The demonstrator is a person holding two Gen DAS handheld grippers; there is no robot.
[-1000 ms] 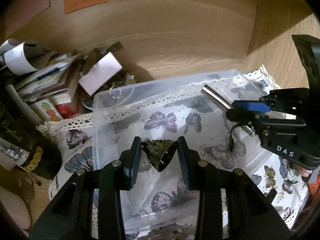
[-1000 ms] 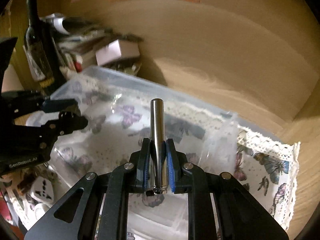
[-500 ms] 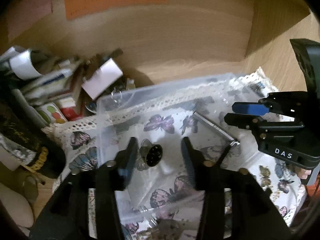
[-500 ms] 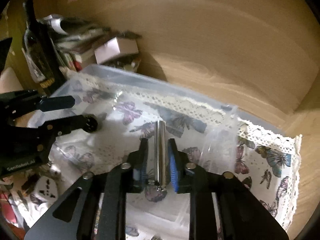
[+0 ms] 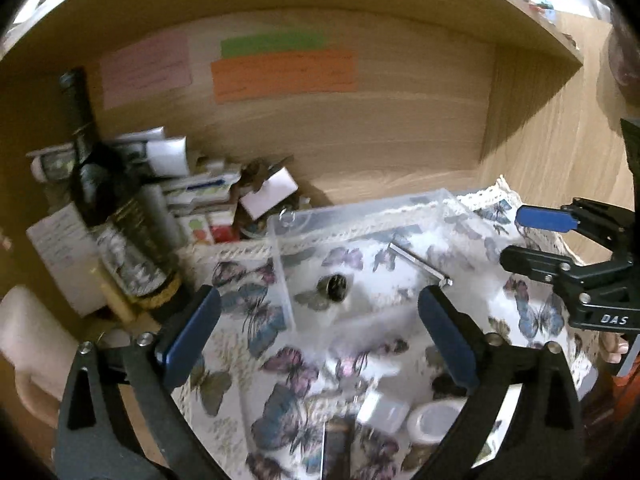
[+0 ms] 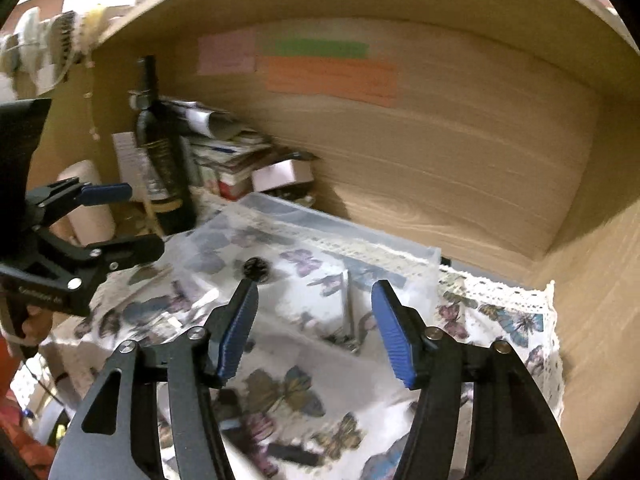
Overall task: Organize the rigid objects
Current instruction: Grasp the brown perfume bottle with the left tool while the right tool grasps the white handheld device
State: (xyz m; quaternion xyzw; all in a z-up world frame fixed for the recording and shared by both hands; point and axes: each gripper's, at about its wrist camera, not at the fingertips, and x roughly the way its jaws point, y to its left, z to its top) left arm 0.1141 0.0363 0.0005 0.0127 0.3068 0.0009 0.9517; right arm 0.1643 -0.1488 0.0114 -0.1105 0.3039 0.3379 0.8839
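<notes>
A clear plastic bin (image 5: 360,216) (image 6: 344,236) stands on a butterfly-print cloth (image 5: 256,308) (image 6: 508,320) inside a wooden shelf. A small dark bell (image 5: 335,286) (image 6: 256,267) lies in the bin. A silver metal rod (image 5: 420,259) (image 6: 349,312) lies in it to the right. My left gripper (image 5: 320,332) is open and empty, held above and before the bin. My right gripper (image 6: 314,320) is open and empty, above the rod. Each gripper shows in the other's view, the right (image 5: 532,236) and the left (image 6: 128,216).
A dark wine bottle (image 5: 116,208) (image 6: 160,152) and a pile of papers and boxes (image 5: 200,184) (image 6: 240,160) stand at the back left. Coloured notes (image 5: 284,74) stick to the back wall. A tape roll (image 5: 434,420) and small items lie on the cloth in front.
My left gripper let go of the bell and my right let go of the rod; both dropped into the bin. Both grippers opened wide and drew back and up.
</notes>
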